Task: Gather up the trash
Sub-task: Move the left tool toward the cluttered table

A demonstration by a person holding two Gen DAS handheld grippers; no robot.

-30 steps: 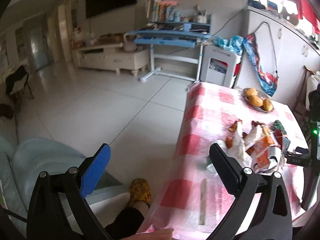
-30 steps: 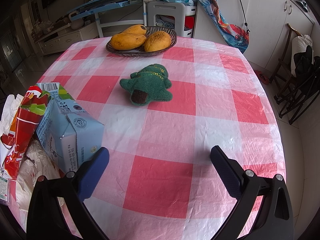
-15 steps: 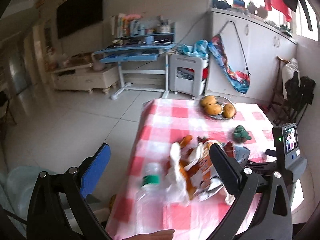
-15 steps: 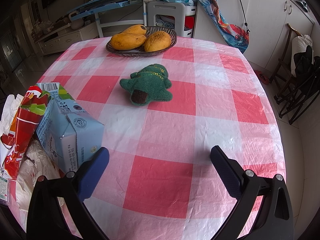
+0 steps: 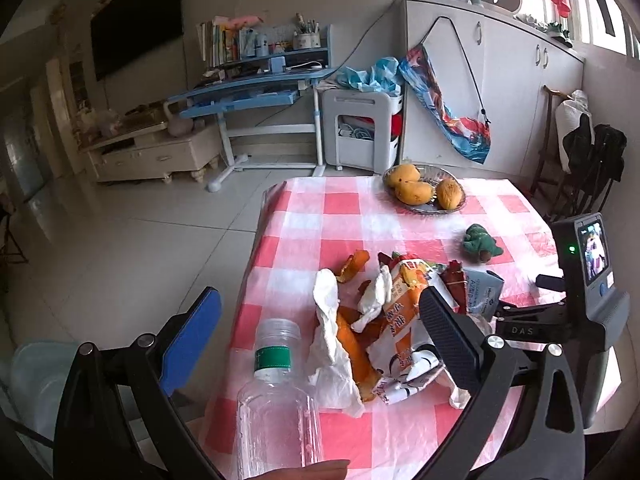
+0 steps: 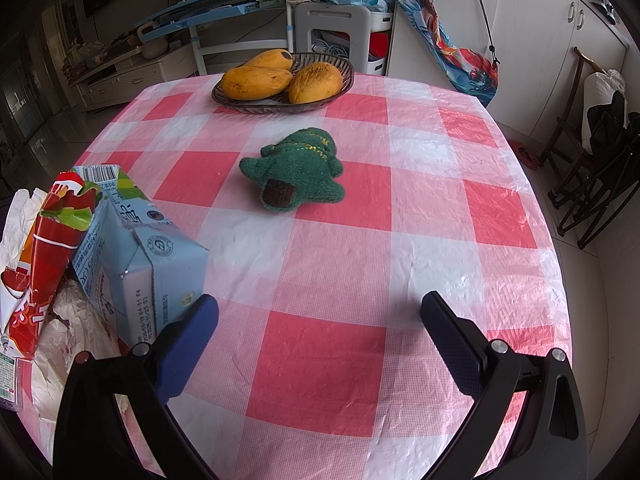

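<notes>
The left gripper is swinging in toward the trash, fingers spread wide and holding nothing, the right gripper is waiting open beside the trash, and all of it is lying uncollected.

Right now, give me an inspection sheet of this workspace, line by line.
Surface: table under a pink-and-white checked plastic cloth.
Job's things: clear plastic bottle upright at the near edge; beside it a heap of white paper, orange snack wrapper and peel; blue carton lying against the heap.
Clutter: green knitted toy; basket of mangoes at the far edge.
Grippers: left claw open, over the bottle and heap; right claw open, over bare cloth, holding nothing.
Cables: nothing seen on the table.
Surroundings: blue desk, white cabinets, folding chair, tiled floor.
</notes>
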